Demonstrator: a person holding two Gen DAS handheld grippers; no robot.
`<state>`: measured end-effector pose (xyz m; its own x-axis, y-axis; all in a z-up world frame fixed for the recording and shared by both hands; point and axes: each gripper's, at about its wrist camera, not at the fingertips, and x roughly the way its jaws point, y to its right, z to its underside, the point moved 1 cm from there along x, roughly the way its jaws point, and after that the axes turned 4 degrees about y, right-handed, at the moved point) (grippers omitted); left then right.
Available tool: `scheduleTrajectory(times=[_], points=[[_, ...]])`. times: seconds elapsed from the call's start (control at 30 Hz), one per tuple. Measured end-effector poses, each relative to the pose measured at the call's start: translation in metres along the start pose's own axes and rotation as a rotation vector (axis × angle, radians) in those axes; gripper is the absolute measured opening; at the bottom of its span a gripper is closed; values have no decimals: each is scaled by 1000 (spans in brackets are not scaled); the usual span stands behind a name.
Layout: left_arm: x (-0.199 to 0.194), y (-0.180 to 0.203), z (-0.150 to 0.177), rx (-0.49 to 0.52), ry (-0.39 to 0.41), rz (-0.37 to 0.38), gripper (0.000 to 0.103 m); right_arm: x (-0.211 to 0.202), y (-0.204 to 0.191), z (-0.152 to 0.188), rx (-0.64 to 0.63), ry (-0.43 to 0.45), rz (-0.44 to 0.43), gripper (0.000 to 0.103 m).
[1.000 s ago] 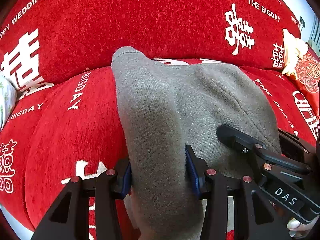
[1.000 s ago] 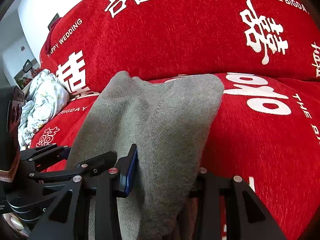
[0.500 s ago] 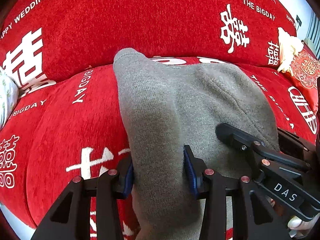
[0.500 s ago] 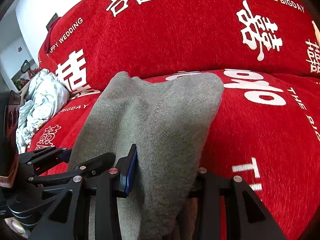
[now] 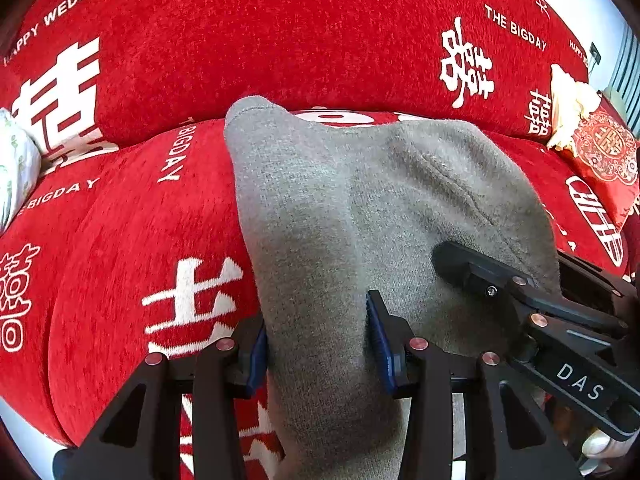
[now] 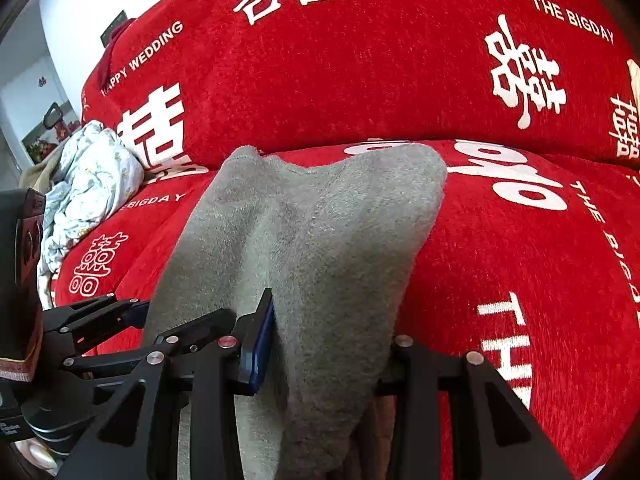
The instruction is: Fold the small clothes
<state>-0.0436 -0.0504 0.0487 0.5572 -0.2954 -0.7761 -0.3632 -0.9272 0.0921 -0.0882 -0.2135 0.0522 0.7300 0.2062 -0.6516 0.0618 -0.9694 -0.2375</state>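
Grippers side by side, both angled downward: my left gripper [image 5: 320, 344] and right gripper [image 6: 328, 344] each clamp the near edge of the grey garment [image 5: 360, 208], which drapes across the red sofa [image 5: 120, 220].

I am pinching a fold of the grey garment [image 5: 360, 208] between the blue pads [image 5: 380, 344] of my left tongs [image 5: 320, 348]. It is lying stretched across the red sofa cover [image 5: 120, 220], while my right tongs [image 5: 520, 300] are gripping its other edge.
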Motion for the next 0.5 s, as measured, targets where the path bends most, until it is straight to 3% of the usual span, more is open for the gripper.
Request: scheduleTrajectory(times=[0.5], points=[[-12, -8, 19, -19, 15, 23, 45, -8, -16, 11, -17, -13, 25, 40]])
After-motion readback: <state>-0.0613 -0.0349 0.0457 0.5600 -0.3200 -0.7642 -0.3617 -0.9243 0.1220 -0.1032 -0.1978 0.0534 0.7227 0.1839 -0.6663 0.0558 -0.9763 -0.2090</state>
